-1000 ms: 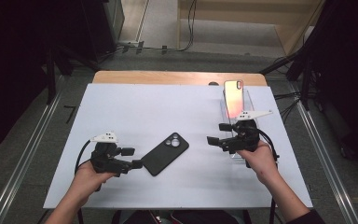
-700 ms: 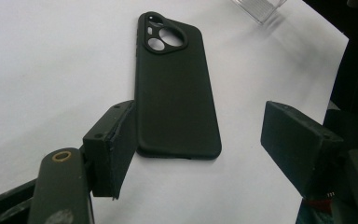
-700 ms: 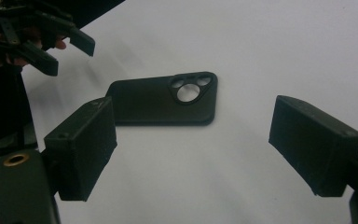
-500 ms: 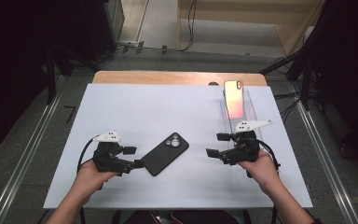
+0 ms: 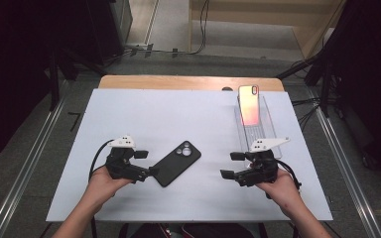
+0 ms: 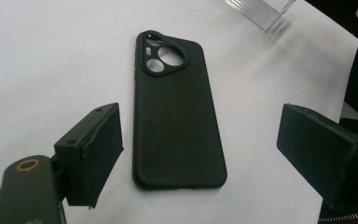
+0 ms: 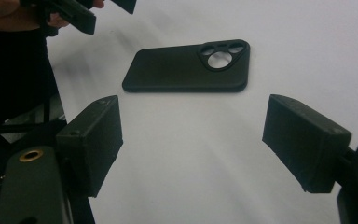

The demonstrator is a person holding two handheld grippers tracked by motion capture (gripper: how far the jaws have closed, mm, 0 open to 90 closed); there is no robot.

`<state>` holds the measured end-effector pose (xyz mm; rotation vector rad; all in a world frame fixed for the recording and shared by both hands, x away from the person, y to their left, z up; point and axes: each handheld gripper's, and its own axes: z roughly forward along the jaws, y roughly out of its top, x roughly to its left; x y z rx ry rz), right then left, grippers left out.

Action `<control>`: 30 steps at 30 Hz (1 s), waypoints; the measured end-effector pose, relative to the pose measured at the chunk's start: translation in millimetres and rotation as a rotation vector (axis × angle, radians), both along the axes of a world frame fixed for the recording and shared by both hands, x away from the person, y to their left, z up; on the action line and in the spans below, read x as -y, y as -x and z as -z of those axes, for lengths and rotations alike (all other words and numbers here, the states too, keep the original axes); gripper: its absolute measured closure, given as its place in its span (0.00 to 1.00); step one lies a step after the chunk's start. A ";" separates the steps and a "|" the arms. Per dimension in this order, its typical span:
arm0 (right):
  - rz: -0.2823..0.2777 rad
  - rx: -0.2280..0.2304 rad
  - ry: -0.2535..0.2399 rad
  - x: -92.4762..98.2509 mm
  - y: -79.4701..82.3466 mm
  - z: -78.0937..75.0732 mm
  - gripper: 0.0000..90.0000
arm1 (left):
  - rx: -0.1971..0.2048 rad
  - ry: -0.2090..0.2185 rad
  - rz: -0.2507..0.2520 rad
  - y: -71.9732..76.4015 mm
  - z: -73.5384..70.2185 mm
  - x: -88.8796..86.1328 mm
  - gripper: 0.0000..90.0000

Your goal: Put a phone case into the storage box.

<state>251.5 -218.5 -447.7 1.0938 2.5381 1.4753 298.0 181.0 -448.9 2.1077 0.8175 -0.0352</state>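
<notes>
White table sheet (image 5: pixel 188 114): smooth, matte, rectangular, laid over a wooden tabletop whose far edge shows as a tan strip. Landmark for all places below: the black phone case (image 5: pixel 176 163).

Clear stand (image 5: pixel 259 130): transparent ribbed plastic, far right of the case, well apart from it. A phone (image 5: pixel 249 104) with a glossy pink-orange face leans in it.

Black phone case: flat on the sheet, back side up, lying diagonally, camera end pointing away and right. Matte, slightly rubbery look, rounded corners, rounded-triangle camera cutout with round openings. In the left gripper view (image 6: pixel 175 112) its near short end lies between the two jaws but clear of both pads.

Left gripper (image 5: pixel 148 163): just beside the case's near-left end, jaws spread wide, gripping nothing. The jaws have just been opening; the case end sits between them untouched. Compared with a second ago the gripper holds much the same spot at the case's end.

Right gripper (image 5: pixel 229 165): right of the case, near but apart, bare sheet between, pointing toward it. Jaws spread, nothing between them; they have just been closing a little. Since a second ago this hand has shifted nearer the person, off the stand's near end.

Jaw pads: black, blocky, dull rubber faces.
</notes>
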 end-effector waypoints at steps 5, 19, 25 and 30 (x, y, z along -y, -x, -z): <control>0.002 -0.002 0.005 0.9 5.4 3.2 0.20 | 0.008 -0.048 -0.019 -5.4 0.9 13.1 0.15; 0.002 -0.015 0.022 2.2 11.9 7.3 0.20 | 0.030 -0.081 -0.042 -18.6 11.2 47.0 0.15; -0.001 -0.018 0.025 1.7 11.6 7.9 0.20 | 0.017 -0.079 -0.045 -23.9 16.5 60.8 0.15; 0.002 -0.019 0.021 2.4 11.5 7.9 0.20 | 0.027 -0.086 -0.041 -27.2 21.4 69.6 0.10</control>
